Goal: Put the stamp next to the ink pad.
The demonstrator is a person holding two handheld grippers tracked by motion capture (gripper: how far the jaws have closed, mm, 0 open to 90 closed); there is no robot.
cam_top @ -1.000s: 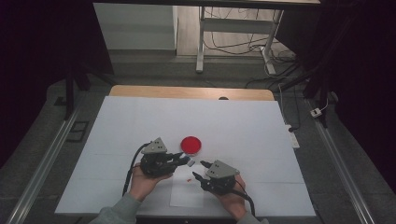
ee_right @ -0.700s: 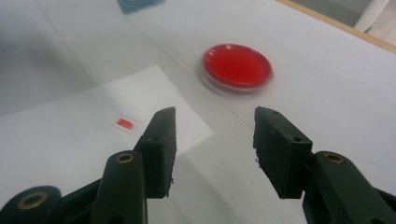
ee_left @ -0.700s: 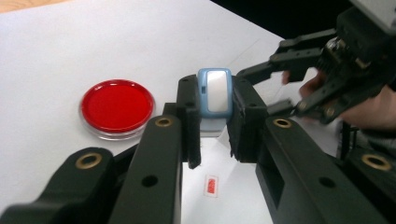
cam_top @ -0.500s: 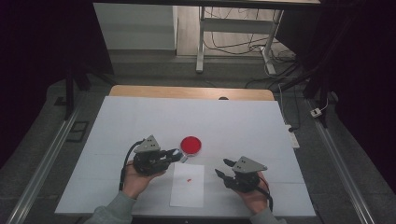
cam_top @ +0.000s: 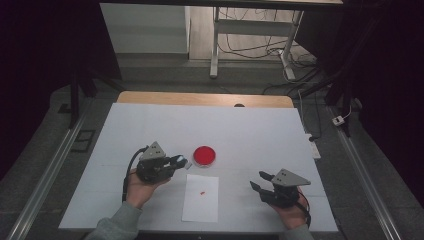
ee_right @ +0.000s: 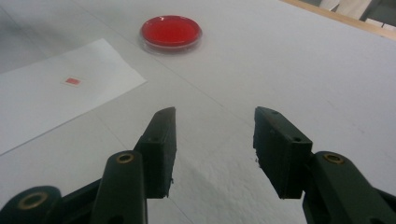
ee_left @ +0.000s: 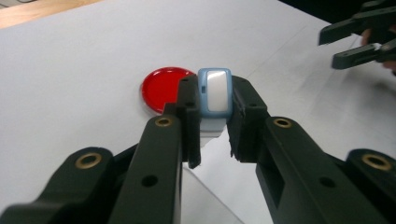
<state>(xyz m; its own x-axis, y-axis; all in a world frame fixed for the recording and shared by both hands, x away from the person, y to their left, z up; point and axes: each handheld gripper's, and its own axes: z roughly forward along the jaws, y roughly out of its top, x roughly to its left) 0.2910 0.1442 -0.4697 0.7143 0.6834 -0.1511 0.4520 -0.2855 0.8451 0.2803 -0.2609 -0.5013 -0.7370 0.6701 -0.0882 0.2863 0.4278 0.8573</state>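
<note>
Plastic is what the little stamp [ee_left: 215, 91] looks made of, so I think it is light and hard and will not bend. Its sides look smooth, so it could slip if the hold goes loose. The best place to hold it is on its two long sides, and that is just where the left tongs [ee_left: 214, 135] pinch it now, clenched tight on it with one black jaw on each side.

The little stamp has a soft blue rim with round corners and a white face in the middle. It sits right between the tips of the left tongs, sticking out past them a bit. It hangs just above the surface [cam_top: 250, 130].

Just past the stamp, in front of the left tongs, is a round red ink dish [ee_left: 161, 88]. It is flat and shiny. Near the left tongs, on the side toward the other hand, lies a white sheet of paper [cam_top: 201, 197] with one small red mark [ee_right: 72, 81] on it.

The right tongs [ee_right: 212, 149] are released, jaws apart, with nothing between them. They are well apart from the stamp, and the paper lies between the two tongs.
</note>
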